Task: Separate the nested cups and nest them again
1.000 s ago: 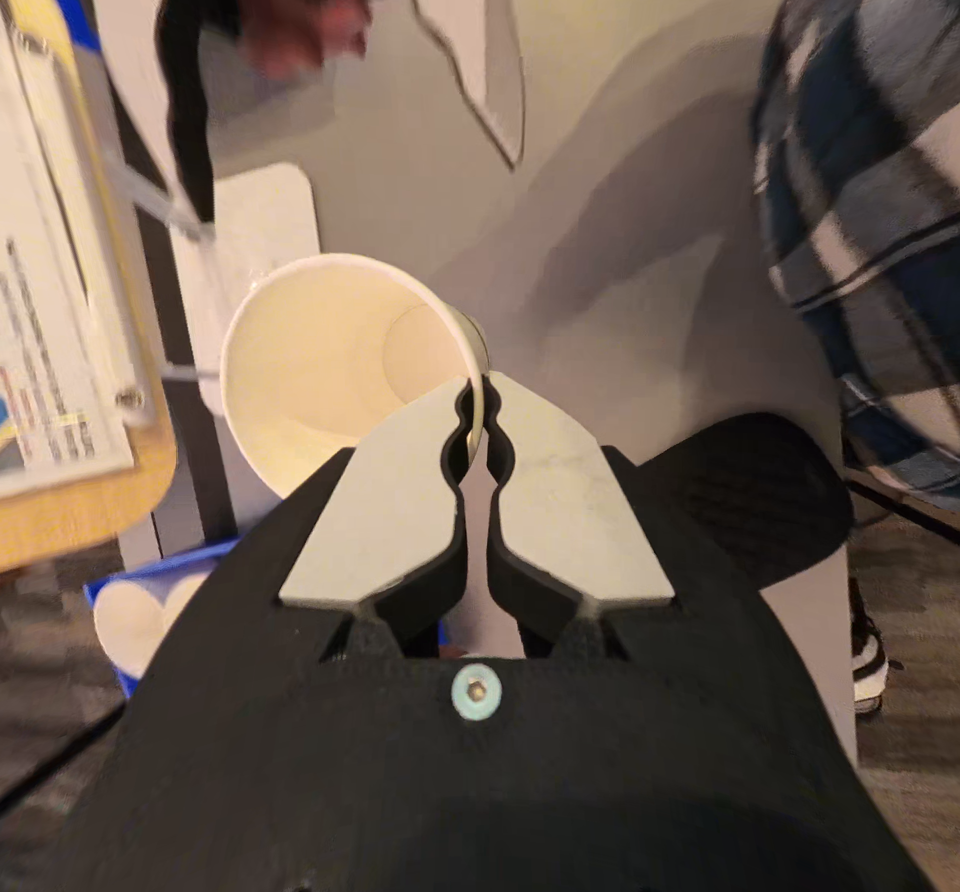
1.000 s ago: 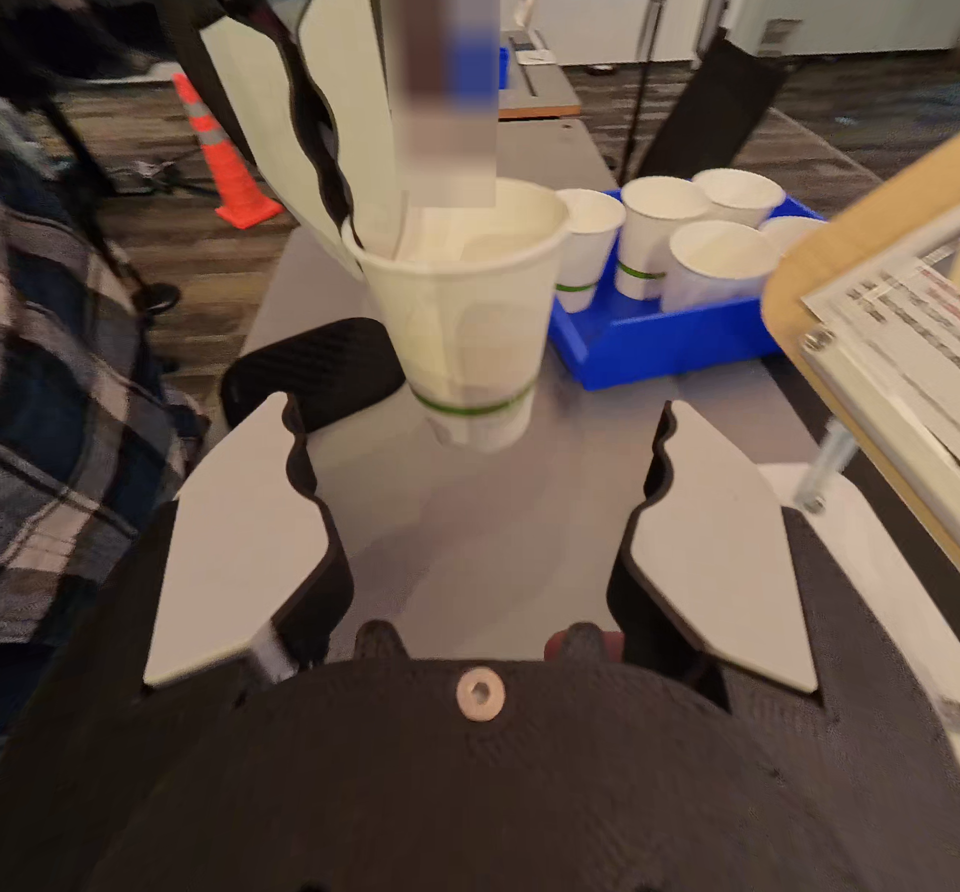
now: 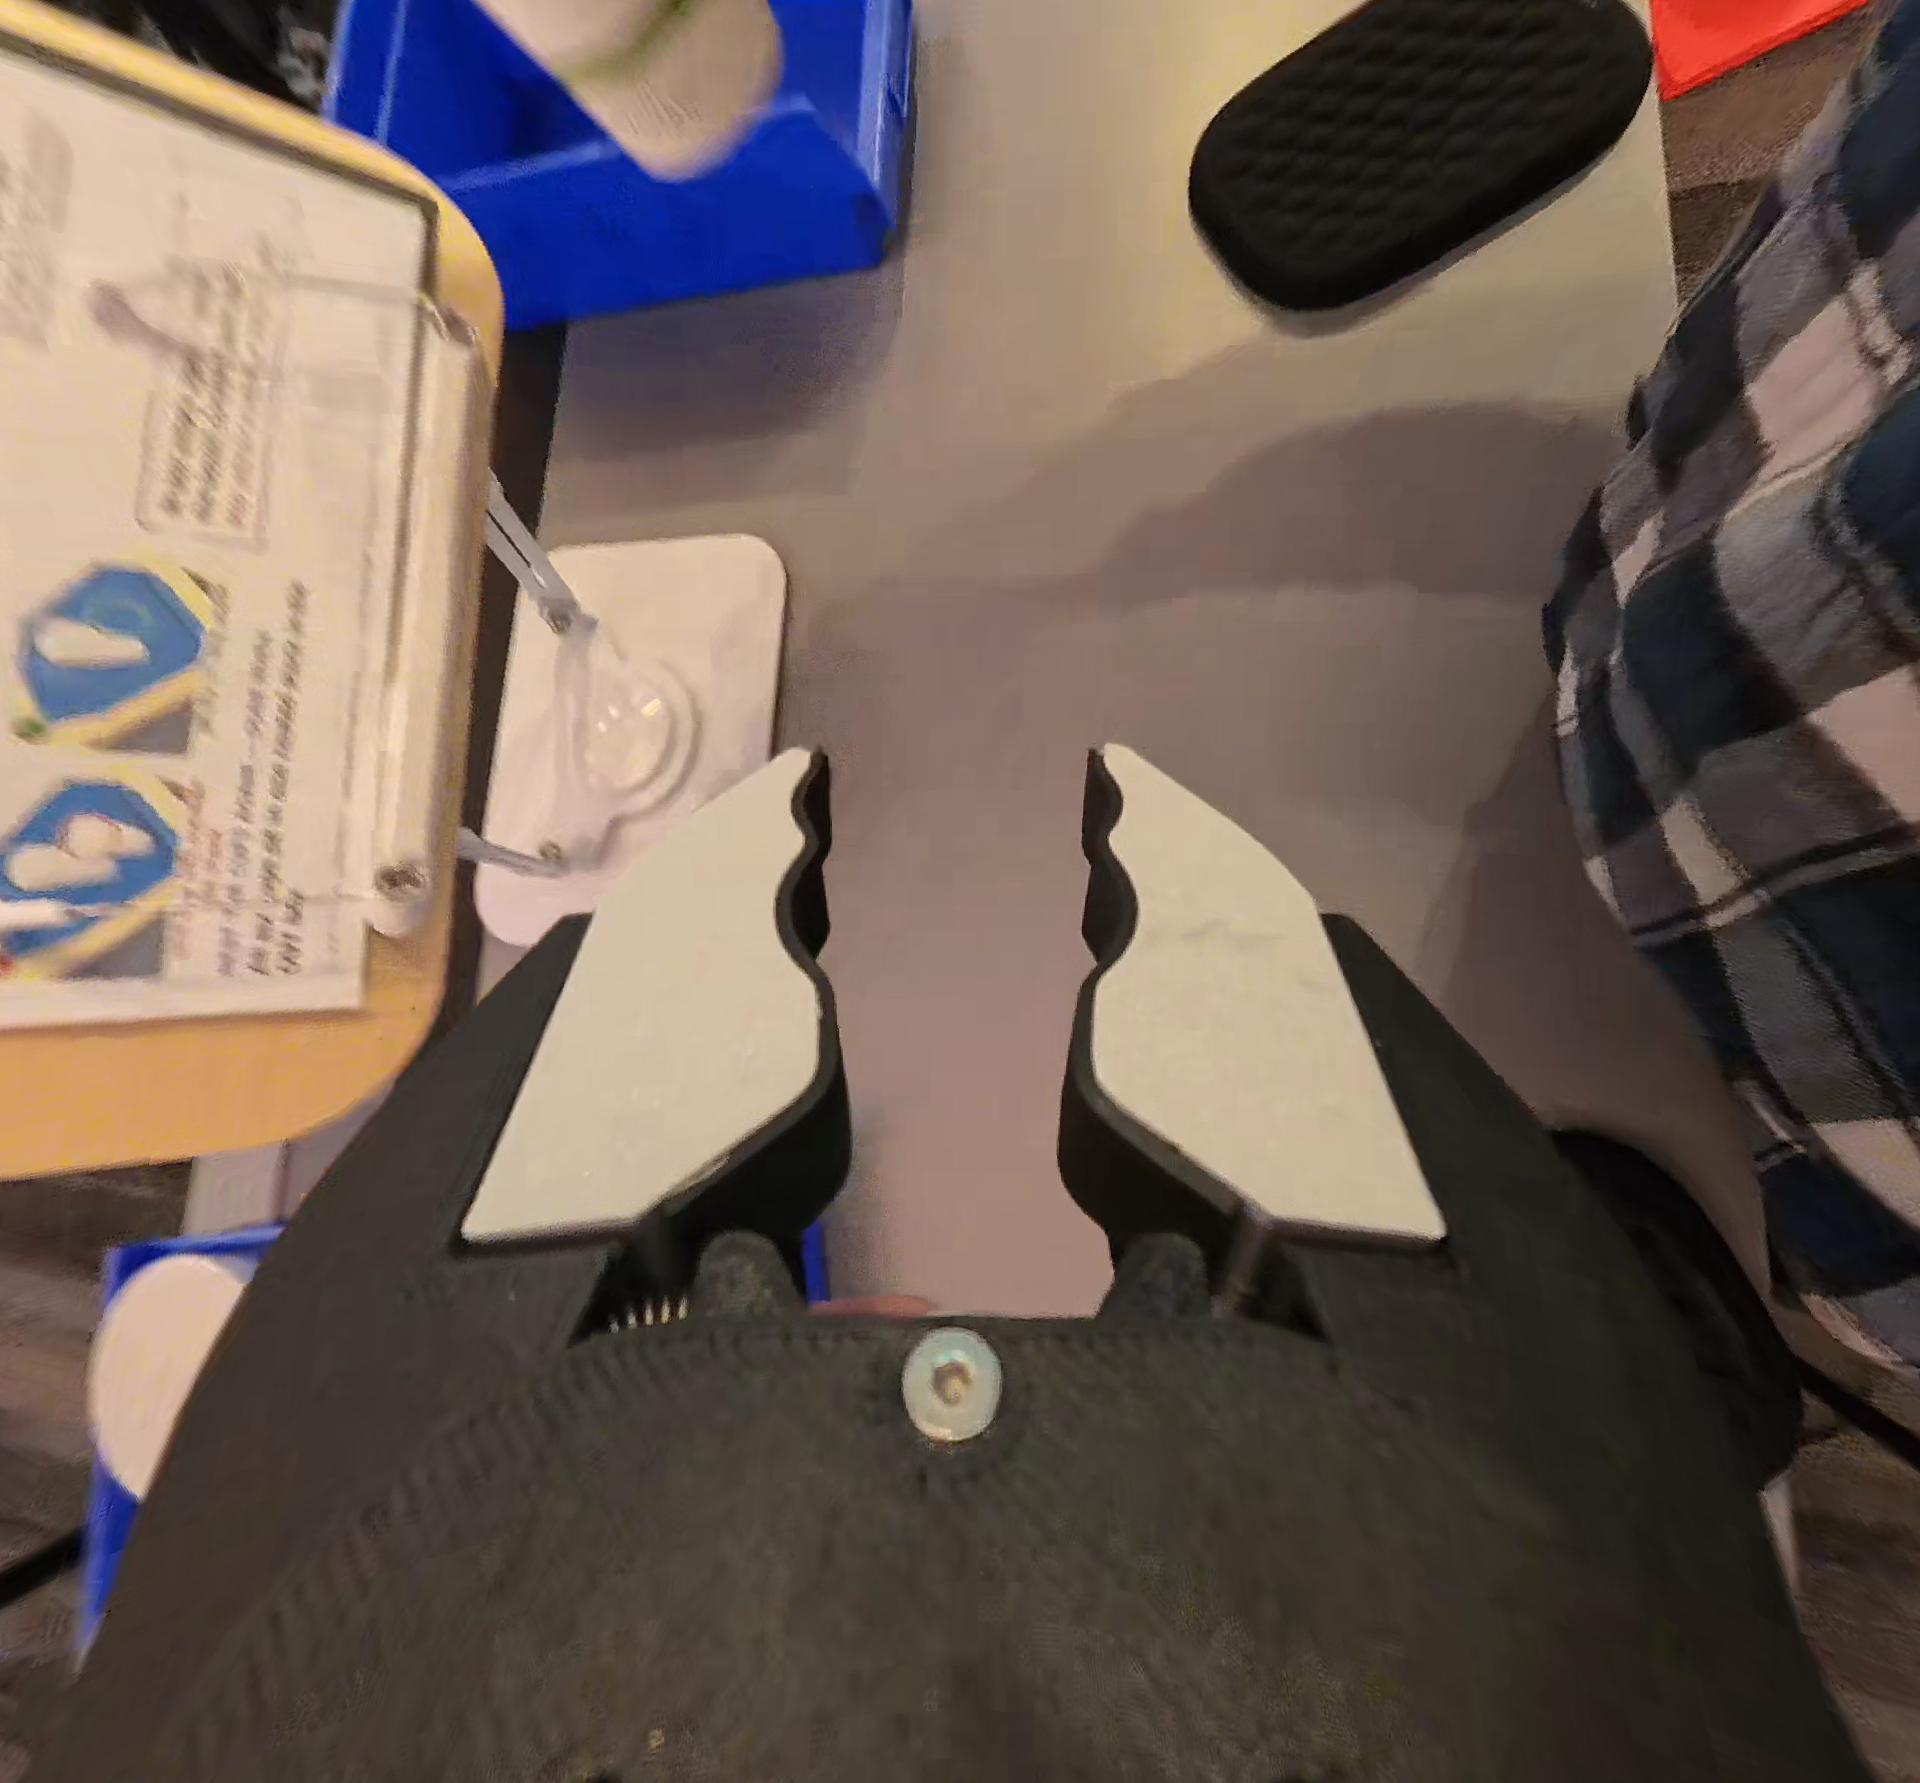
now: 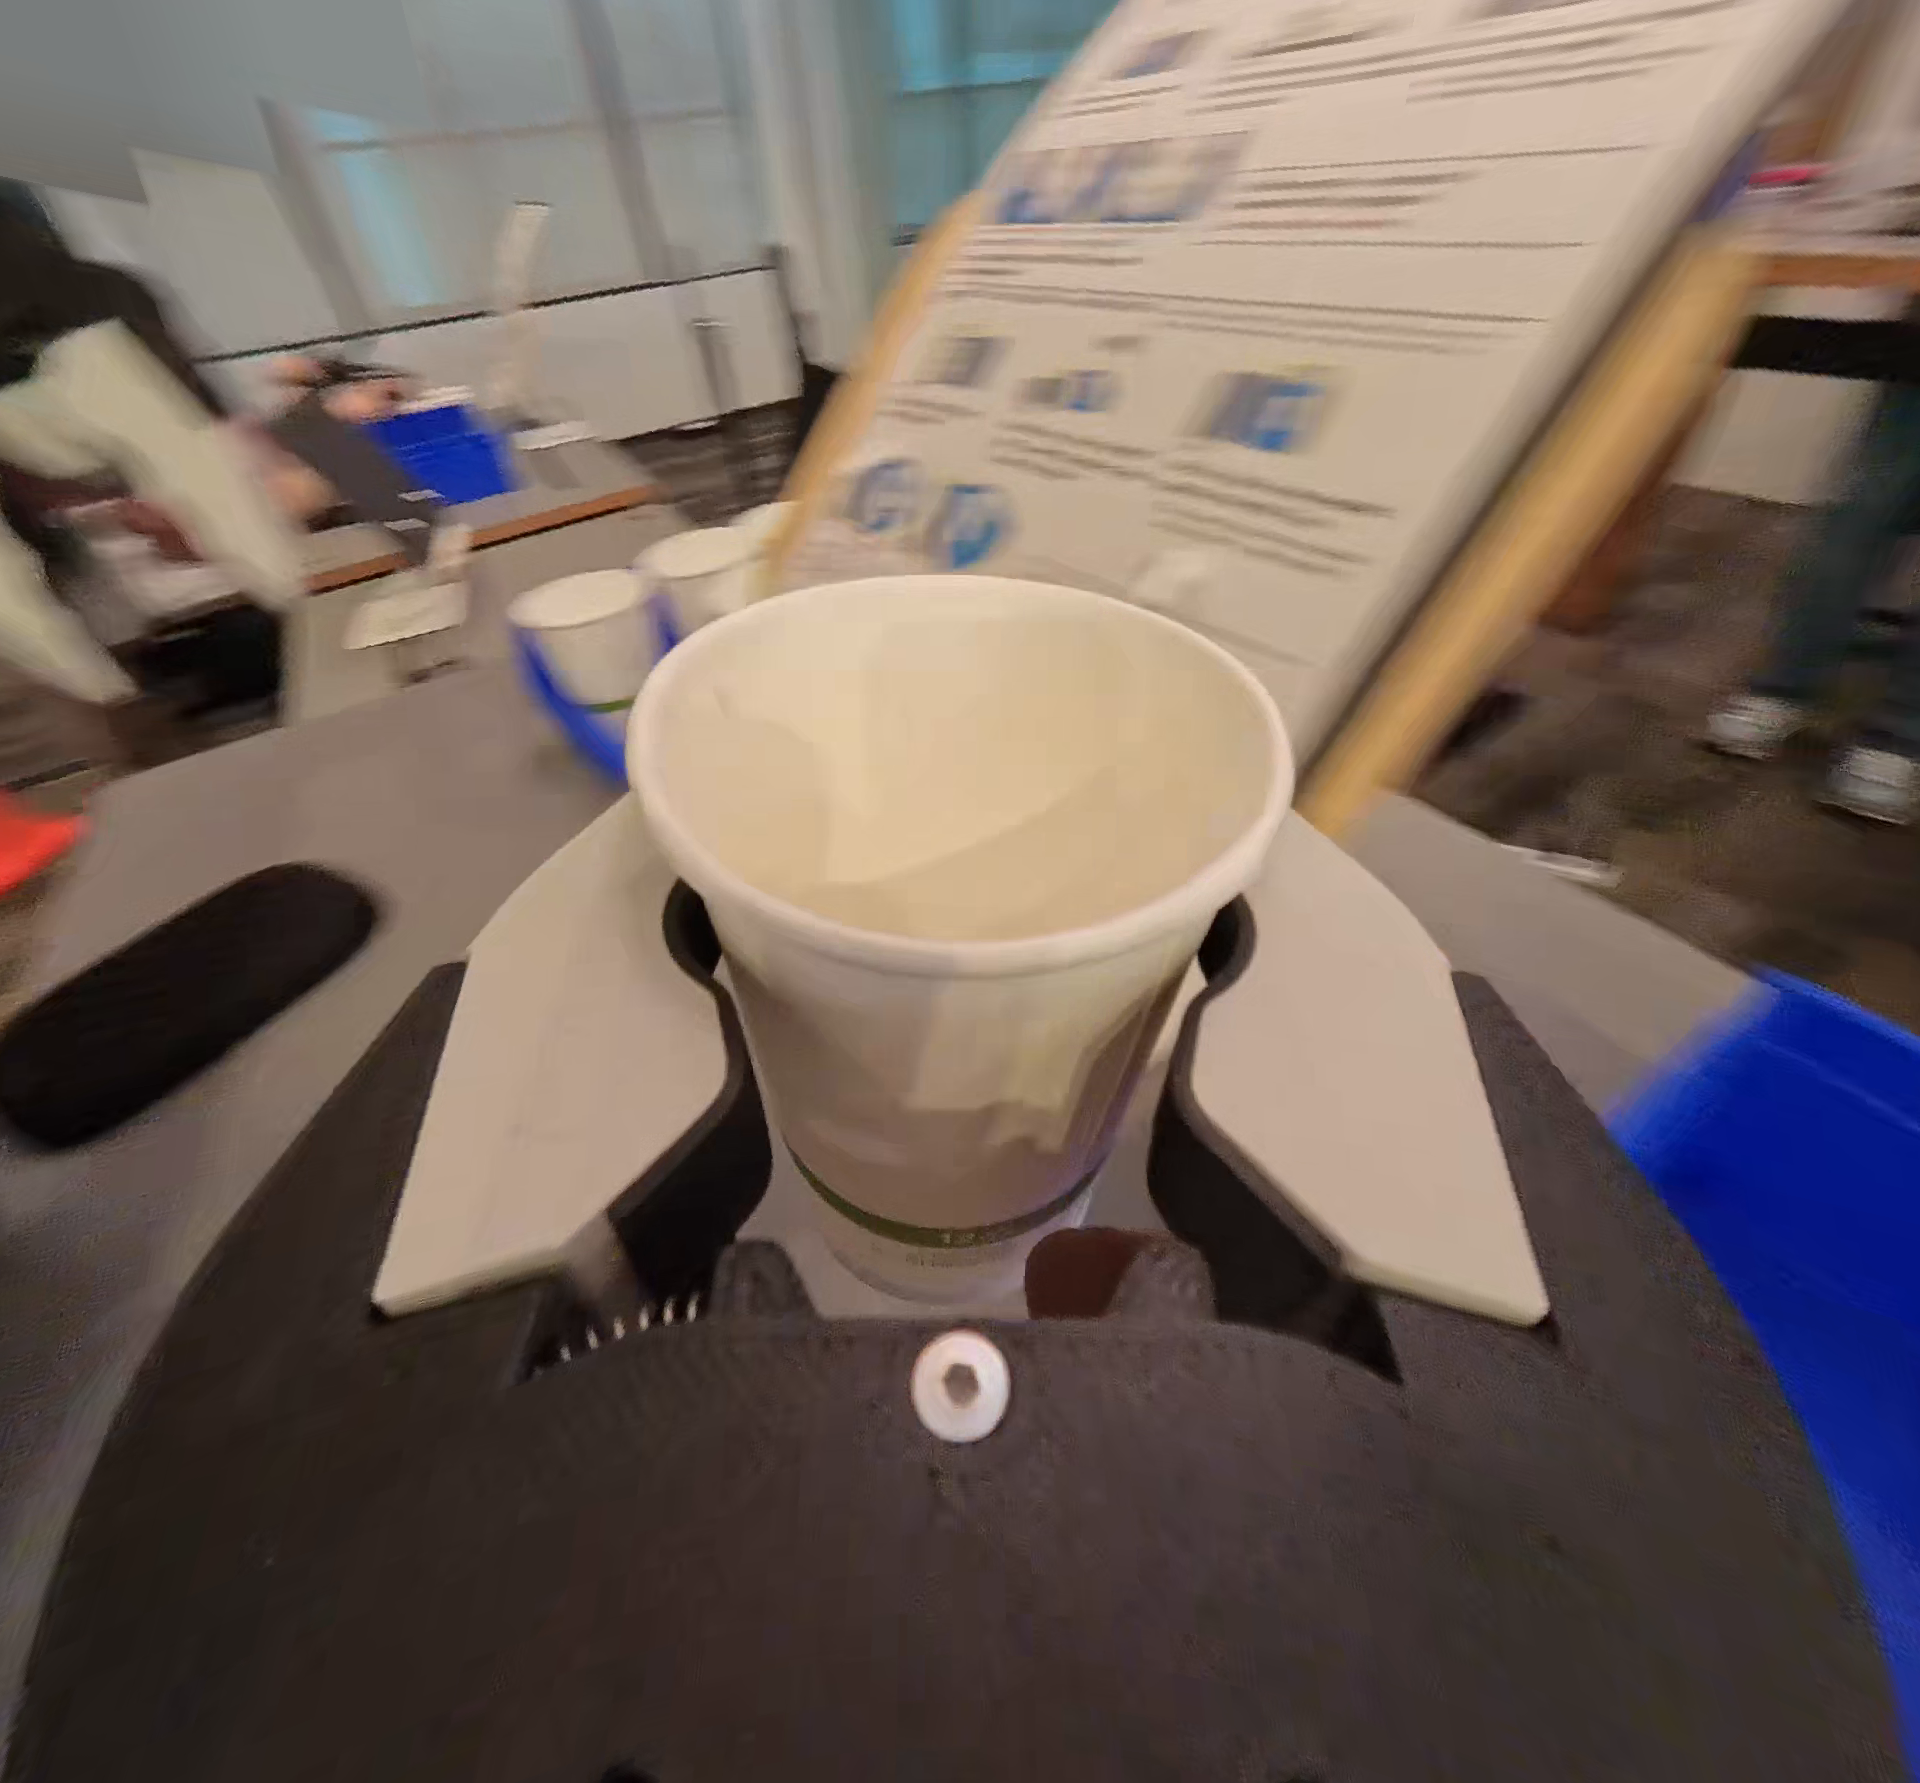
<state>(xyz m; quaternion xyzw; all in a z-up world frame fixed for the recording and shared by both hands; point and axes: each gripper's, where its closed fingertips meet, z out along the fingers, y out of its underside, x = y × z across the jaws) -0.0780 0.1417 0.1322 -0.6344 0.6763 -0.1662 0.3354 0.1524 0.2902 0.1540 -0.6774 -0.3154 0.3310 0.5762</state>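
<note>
Crushing threatens the paper cup squeezed between the right claw fingers; left claw gapes empty above the surface.

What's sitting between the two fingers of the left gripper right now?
Nothing: in the left wrist view the left gripper is open, with only bare grey table showing between its fingers.

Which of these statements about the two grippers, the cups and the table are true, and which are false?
1. The right gripper holds a white paper cup with a green band. True.
2. The left gripper grips a cup. False: its fingers stand apart with only the grey table between them.
3. The held cup lies on its side. False: it is upright, mouth upward.
4. A black oval pad lies on the table. True.
5. The tray is red. False: blue.
</note>
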